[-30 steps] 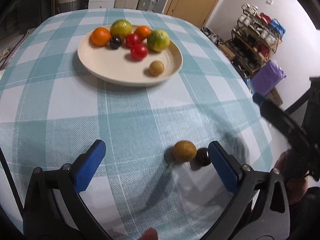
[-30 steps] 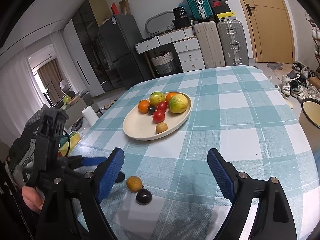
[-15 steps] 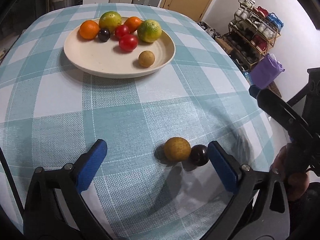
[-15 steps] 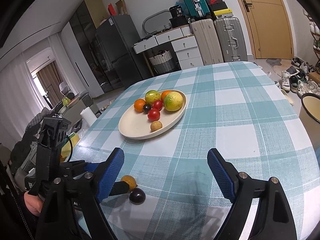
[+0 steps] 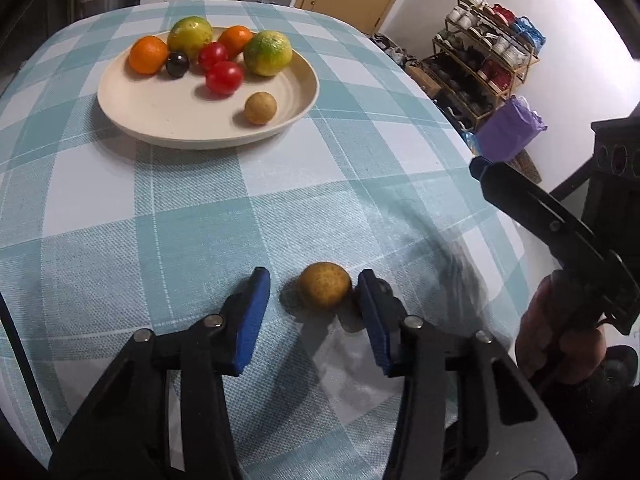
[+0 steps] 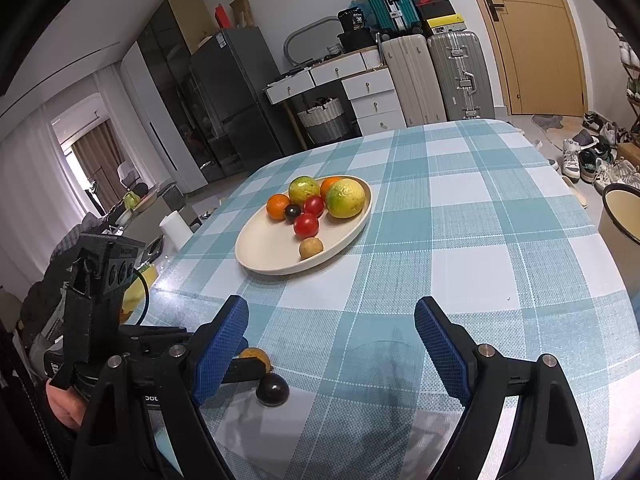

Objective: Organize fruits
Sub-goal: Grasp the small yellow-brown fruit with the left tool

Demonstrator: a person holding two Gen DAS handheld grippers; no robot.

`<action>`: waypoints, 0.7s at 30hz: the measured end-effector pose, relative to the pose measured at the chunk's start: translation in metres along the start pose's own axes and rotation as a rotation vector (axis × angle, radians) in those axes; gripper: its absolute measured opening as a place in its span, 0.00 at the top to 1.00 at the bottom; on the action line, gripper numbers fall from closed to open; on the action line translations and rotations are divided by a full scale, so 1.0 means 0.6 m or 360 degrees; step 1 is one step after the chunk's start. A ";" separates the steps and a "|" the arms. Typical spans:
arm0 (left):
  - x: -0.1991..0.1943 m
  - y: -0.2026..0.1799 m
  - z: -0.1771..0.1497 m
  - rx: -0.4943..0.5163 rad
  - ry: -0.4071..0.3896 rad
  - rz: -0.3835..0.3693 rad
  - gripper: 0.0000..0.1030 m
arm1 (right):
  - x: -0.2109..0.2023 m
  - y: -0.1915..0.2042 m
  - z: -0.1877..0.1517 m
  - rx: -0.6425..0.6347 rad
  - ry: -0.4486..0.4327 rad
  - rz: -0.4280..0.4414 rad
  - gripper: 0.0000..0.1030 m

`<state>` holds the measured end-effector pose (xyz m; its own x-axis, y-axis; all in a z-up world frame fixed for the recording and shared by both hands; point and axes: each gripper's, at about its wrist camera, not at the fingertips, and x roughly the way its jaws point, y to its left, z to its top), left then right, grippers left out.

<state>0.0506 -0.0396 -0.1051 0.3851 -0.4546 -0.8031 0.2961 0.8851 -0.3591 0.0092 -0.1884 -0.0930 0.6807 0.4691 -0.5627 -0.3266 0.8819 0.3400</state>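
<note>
A cream plate [image 5: 160, 120] [image 6: 264, 248] holds several fruits: oranges, green-yellow citrus, red tomatoes, a dark plum and a small tan fruit [image 5: 260, 108]. On the cloth near me lies a tan round fruit [image 5: 325, 285] [image 6: 256, 356] with a dark plum [image 6: 272, 389] beside it, mostly hidden behind my right finger in the left wrist view. My left gripper [image 5: 314, 300] has its jaws partly closed around the tan fruit, the right pad touching it, a gap on the left. My right gripper [image 6: 332, 344] is open and empty above the cloth.
The table has a teal-and-white checked cloth [image 6: 460, 220]. Its right edge drops toward a shoe rack [image 5: 488, 68] and a purple bag [image 5: 508, 128]. A cream bucket [image 6: 622, 212] stands off the table's right side. Suitcases and drawers stand behind the table.
My left gripper's jaws have narrowed from wide open to closely bracket the tan fruit, and it has moved forward over it. The right gripper has drifted slightly and stays open.
</note>
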 end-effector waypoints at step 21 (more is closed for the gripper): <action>-0.040 0.064 -0.001 -0.0136 -0.0091 -0.0046 0.75 | 0.019 0.037 -0.037 -0.0082 0.0216 0.0024 0.15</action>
<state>0.0520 0.0051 -0.0999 0.4275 -0.4830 -0.7642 0.2331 0.8756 -0.4230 -0.0050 -0.1622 -0.1085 0.5817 0.4814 -0.6557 -0.3718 0.8743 0.3120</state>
